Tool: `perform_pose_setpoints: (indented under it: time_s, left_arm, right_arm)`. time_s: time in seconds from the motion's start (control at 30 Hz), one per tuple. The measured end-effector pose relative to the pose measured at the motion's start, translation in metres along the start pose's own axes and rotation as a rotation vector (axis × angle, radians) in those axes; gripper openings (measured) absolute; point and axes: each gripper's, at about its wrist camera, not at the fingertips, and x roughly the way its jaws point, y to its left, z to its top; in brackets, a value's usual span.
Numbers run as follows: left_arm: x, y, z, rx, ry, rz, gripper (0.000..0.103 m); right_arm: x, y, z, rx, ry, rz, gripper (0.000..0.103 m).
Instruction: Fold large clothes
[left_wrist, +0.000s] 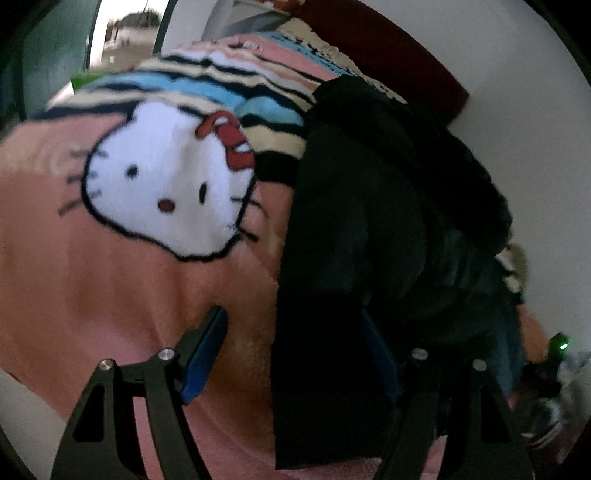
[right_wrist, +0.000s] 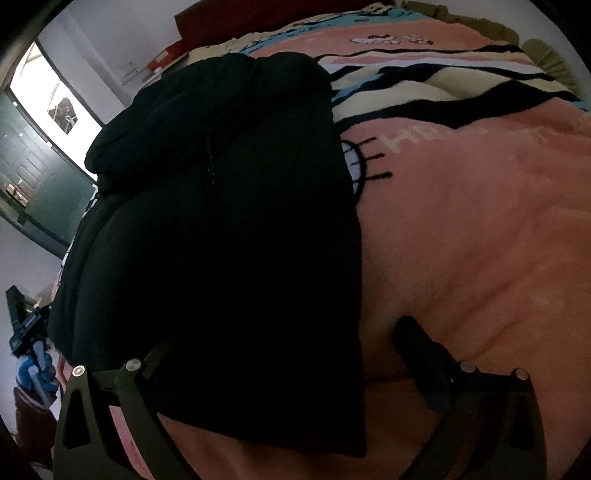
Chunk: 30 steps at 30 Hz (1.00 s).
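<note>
In the left wrist view, a soft pink fleece blanket covers the bed, and on it is a big white cat face with a red bow, 2 small black eyes and thin black whiskers. Past the face, the blanket has wavy stripes of blue, cream and black. Just right of the face lies a big black padded jacket, bunched up in puffy folds on top of the blanket. The left gripper has its 2 black fingers spread wide apart. Its left finger, with a blue pad, is over the bare pink blanket, and its right finger is over the dark edge of the jacket. It is not pinching anything. Far to the right, a small green light glows on a dark thing that is too blurry to name. In the right wrist view, a green door and a bright doorway show at the far left. The same black jacket fills the left and middle, and its straight edge runs down beside the pink blanket on the right. The right gripper is spread wide too, with its left finger over the jacket and its right finger over the blanket, holding nothing.
</note>
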Motion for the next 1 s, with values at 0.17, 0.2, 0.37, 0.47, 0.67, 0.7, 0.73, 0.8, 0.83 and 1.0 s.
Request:
perform_pose_setpoints:
  time_s: [0.17,0.2,0.37,0.47,0.67,0.7,0.73,0.8,0.83,1.0]
  left_arm:
    - [0.005,0.009,0.000,-0.057,0.042,-0.116,0.073]
    - [0.006,0.010,-0.001,-0.068,0.052,-0.146,0.073]
    - [0.014,0.004,-0.008,-0.092,0.116,-0.301,0.073]
    - [0.019,-0.011,-0.012,-0.068,0.132,-0.342,0.073]
    - [0.020,-0.029,-0.011,-0.031,0.135,-0.324,0.073]
    - [0.020,-0.030,-0.011,-0.029,0.136,-0.321,0.073]
    - [0.020,-0.031,-0.011,-0.028,0.136,-0.316,0.073]
    - [0.021,-0.034,-0.011,-0.027,0.138,-0.309,0.073]
    - [0.024,-0.039,-0.011,-0.026,0.139,-0.308,0.072]
    - [0.026,-0.066,-0.007,0.021,0.139,-0.345,0.071]
  right_arm:
    - [0.003,-0.002,0.006,-0.002,0.034,0.031,0.102]
    - [0.004,-0.003,0.007,0.001,0.039,0.039,0.102]
    - [0.008,-0.006,0.010,0.016,0.065,0.092,0.103]
    - [0.007,-0.008,0.010,0.034,0.081,0.134,0.103]
    - [0.005,-0.012,0.008,0.077,0.080,0.224,0.102]
    - [0.005,-0.013,0.006,0.087,0.080,0.244,0.101]
    - [0.005,-0.014,0.005,0.093,0.085,0.260,0.100]
    - [0.006,-0.013,0.002,0.085,0.093,0.276,0.096]
    - [0.006,-0.013,0.000,0.084,0.095,0.282,0.094]
    - [0.007,-0.010,0.002,0.113,0.074,0.360,0.064]
